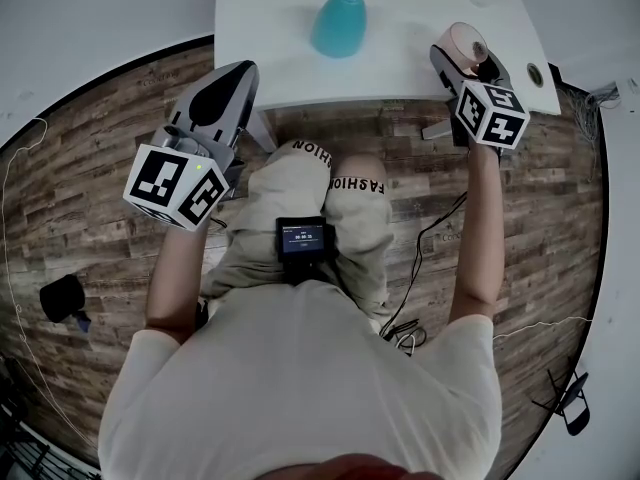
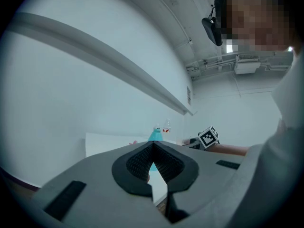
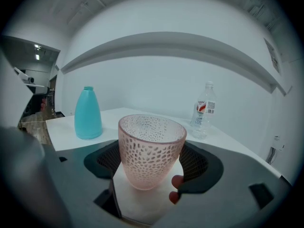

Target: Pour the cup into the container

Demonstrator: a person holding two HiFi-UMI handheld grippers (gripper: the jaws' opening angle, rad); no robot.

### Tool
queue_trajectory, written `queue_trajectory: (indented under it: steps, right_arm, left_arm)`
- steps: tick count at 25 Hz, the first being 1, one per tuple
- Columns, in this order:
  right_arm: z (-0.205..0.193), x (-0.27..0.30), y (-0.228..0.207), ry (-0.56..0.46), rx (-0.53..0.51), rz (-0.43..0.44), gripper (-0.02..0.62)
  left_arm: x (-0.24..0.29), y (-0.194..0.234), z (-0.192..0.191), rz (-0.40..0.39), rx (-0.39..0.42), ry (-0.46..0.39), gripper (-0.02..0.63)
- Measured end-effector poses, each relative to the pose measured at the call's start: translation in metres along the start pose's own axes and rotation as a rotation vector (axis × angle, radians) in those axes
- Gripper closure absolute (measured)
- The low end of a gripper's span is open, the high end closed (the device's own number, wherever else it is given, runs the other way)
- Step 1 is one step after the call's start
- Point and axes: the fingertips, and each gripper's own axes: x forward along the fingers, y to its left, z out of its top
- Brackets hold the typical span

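A pink dimpled cup (image 3: 151, 151) stands upright between the jaws of my right gripper (image 3: 152, 170), which is shut on it. In the head view the cup (image 1: 465, 42) and right gripper (image 1: 468, 60) sit over the white table's (image 1: 290, 58) front right part. What is inside the cup does not show. A teal bottle-shaped container (image 1: 340, 22) stands at mid table, left of the cup (image 3: 88, 114). My left gripper (image 1: 238, 74) hangs off the table near its front left corner, its jaw tips touching with nothing held (image 2: 153, 145). The container (image 2: 155, 135) shows beyond them.
A clear water bottle (image 3: 203, 110) stands at the table's back right. A small black round thing (image 1: 534, 73) lies near the right edge. A device with a screen (image 1: 305, 238) rests on the person's lap. Cables (image 1: 420, 268) and a black object (image 1: 62, 298) lie on the wood floor.
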Motion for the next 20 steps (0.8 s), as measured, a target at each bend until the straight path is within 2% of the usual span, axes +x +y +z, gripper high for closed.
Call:
queue_trajectory:
  steps: [20]
  right_arm:
    - [-0.0091,-0.0003,0.0012,-0.021,-0.021,-0.019,0.216]
  left_arm:
    - [-0.0061,0.0005,-0.0027,0.008,-0.007,0.0,0.595]
